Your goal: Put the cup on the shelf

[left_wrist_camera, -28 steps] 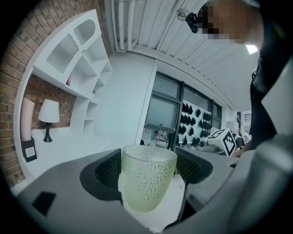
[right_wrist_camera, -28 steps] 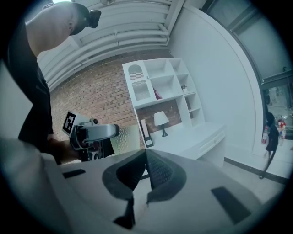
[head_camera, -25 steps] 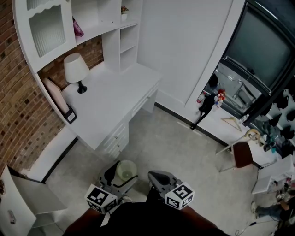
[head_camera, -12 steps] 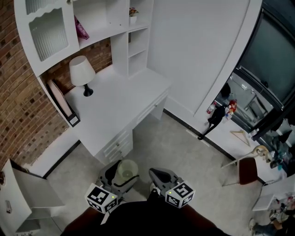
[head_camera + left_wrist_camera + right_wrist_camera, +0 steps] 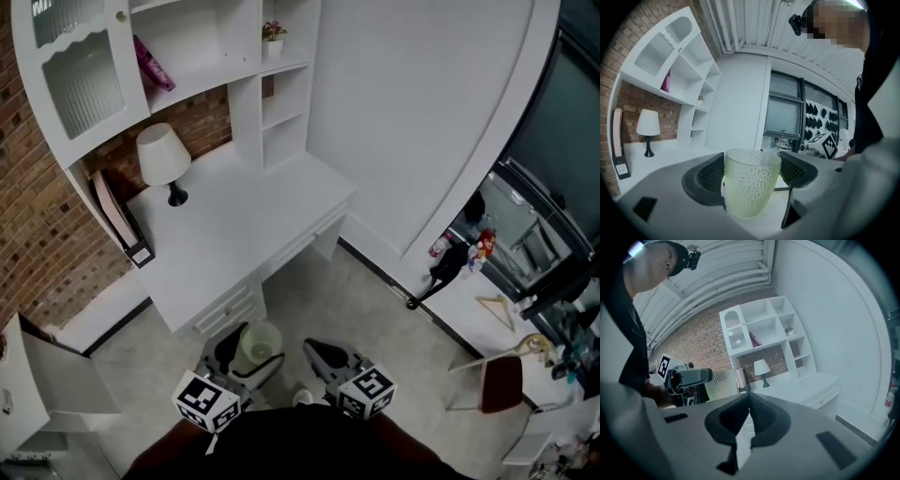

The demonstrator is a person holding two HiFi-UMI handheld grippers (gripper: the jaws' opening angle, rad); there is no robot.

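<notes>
A pale green dimpled cup (image 5: 751,187) stands upright between the jaws of my left gripper (image 5: 751,176), which is shut on it. In the head view the cup (image 5: 260,345) sits low in the picture, in front of the white desk. My right gripper (image 5: 323,357) is beside it, shut with nothing between its jaws (image 5: 749,399). The white shelf unit (image 5: 192,47) rises over the desk at the upper left, with open compartments (image 5: 281,103). From the right gripper view the cup (image 5: 718,384) shows at the left, held by the left gripper.
A white desk (image 5: 234,225) with drawers carries a table lamp (image 5: 164,159) and a standing frame (image 5: 117,214). A pink item (image 5: 150,64) and a small potted plant (image 5: 273,36) sit on shelves. Brick wall at left; a curved white wall at right; a chair (image 5: 502,382) far right.
The view has shifted so the desk and shelf unit sit lower and closer. Both grippers keep their places, the cup still in the left one.
</notes>
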